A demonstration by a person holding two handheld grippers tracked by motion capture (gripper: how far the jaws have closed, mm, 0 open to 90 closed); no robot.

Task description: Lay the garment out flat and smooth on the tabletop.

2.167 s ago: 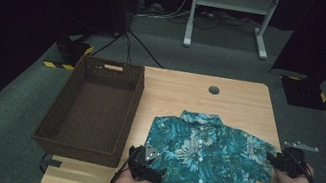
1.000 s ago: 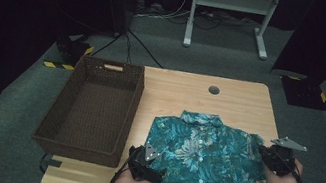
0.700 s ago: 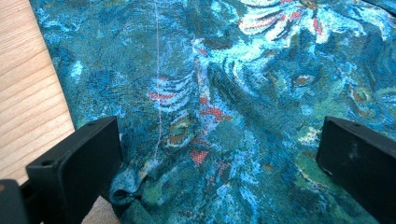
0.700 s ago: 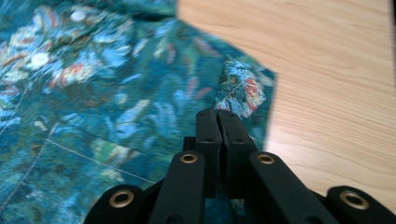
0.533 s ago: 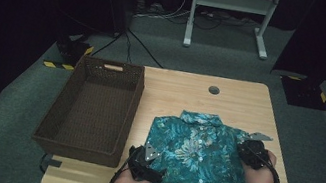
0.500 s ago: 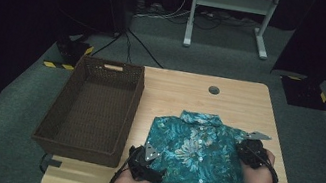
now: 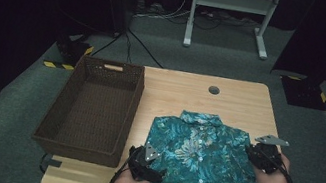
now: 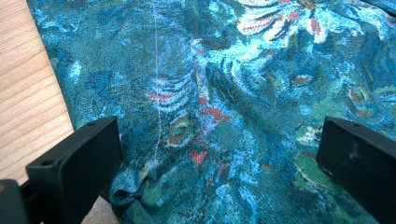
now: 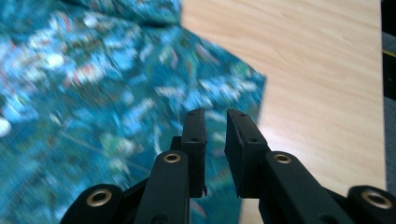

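Note:
A teal floral short-sleeved shirt (image 7: 199,164) lies flat on the wooden table (image 7: 230,103), collar away from me. Its right sleeve is folded in over the body, which leaves a straight right edge. My left gripper (image 7: 156,174) rests open at the shirt's lower left edge. In the left gripper view (image 8: 224,144) its jaws stand wide apart on the cloth (image 8: 224,84). My right gripper (image 7: 252,154) hovers at the shirt's right edge. Its jaws (image 9: 215,119) have just been opening to a narrow gap, with nothing between them, above the folded cloth (image 9: 93,93).
A dark woven basket (image 7: 83,144) stands on the table's left part, its inside bare. A round cable hole (image 7: 213,90) is near the table's far edge. Bare wood lies beyond the collar and right of the shirt. Grey carpet, cables and a white stand are behind the table.
My right gripper carried the right sleeve leftward over the shirt, let it go, and has drawn back to the right. The left gripper has not moved.

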